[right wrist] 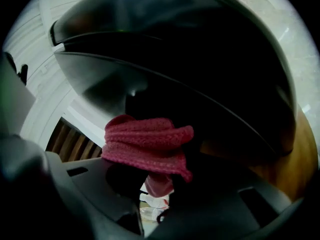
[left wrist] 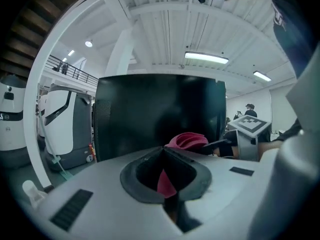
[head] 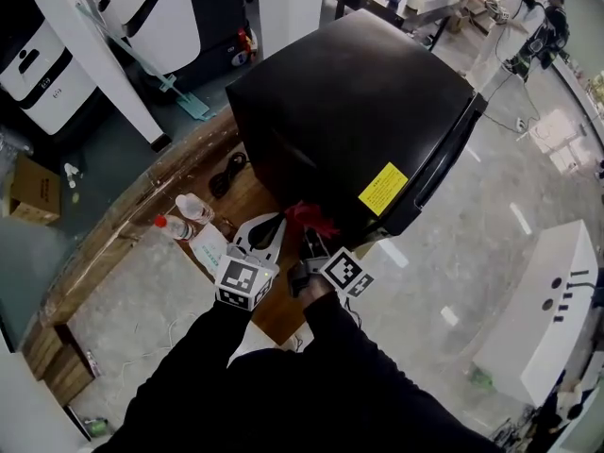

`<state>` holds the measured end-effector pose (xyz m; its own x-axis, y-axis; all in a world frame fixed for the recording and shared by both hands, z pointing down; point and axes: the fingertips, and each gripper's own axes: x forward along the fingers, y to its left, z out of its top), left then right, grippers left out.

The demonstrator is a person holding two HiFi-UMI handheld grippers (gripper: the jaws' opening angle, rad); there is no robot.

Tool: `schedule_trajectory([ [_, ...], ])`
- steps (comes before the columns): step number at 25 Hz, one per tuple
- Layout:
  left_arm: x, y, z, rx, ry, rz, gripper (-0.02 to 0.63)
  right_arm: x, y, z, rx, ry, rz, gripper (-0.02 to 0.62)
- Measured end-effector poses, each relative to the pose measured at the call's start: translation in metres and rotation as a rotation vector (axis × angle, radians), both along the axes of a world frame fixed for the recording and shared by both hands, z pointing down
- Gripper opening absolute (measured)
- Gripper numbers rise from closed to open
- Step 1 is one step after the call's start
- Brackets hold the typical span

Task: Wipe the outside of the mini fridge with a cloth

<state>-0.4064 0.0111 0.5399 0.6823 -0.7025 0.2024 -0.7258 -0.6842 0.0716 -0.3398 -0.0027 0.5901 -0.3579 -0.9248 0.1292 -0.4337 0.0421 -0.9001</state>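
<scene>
The black mini fridge stands on a wooden table. A red knitted cloth is bunched against the fridge's lower near corner, and my right gripper is shut on it. In the right gripper view the cloth presses on the fridge's dark side. My left gripper is just left of the cloth, its white jaws shut to a point with nothing seen between them. The left gripper view faces the fridge wall, with the cloth slightly to the right.
Two plastic bottles lie on the table left of my grippers, and a black cable lies beside the fridge. A yellow label is on the fridge. White machines, a cardboard box and a white unit stand around.
</scene>
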Motion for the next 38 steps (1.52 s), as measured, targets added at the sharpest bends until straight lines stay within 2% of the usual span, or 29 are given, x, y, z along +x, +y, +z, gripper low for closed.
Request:
schedule_trajectory([
  [5, 0.000, -0.010, 0.059, -0.057, -0.059, -0.005, 0.006, 0.000, -0.003, 0.046, -0.073, -0.014, 0.005, 0.101],
  [13, 0.005, -0.014, 0.135, -0.200, -0.089, 0.008, 0.006, 0.004, -0.005, 0.127, -0.220, -0.051, 0.026, 0.103],
  [20, -0.001, -0.011, 0.164, -0.247, -0.122, 0.005, 0.006, 0.006, -0.006, 0.190, -0.315, 0.017, 0.022, 0.103],
  [27, -0.022, -0.017, 0.161, -0.264, -0.095, -0.042, 0.006, 0.008, 0.002, 0.229, -0.406, 0.077, 0.035, 0.098],
  [29, -0.036, -0.022, 0.150, -0.258, -0.073, -0.079, 0.006, -0.005, 0.003, 0.217, -0.390, 0.078, 0.003, 0.097],
  [31, -0.052, -0.028, 0.130, -0.236, -0.046, -0.109, 0.006, -0.027, 0.001, 0.188, -0.333, 0.077, -0.052, 0.097],
  [34, -0.072, -0.037, 0.087, -0.161, -0.024, -0.132, 0.006, -0.066, -0.008, 0.121, -0.198, 0.075, -0.128, 0.098],
  [38, -0.101, -0.048, 0.021, -0.039, -0.003, -0.182, 0.006, -0.103, -0.035, 0.021, -0.005, 0.085, -0.174, 0.098],
])
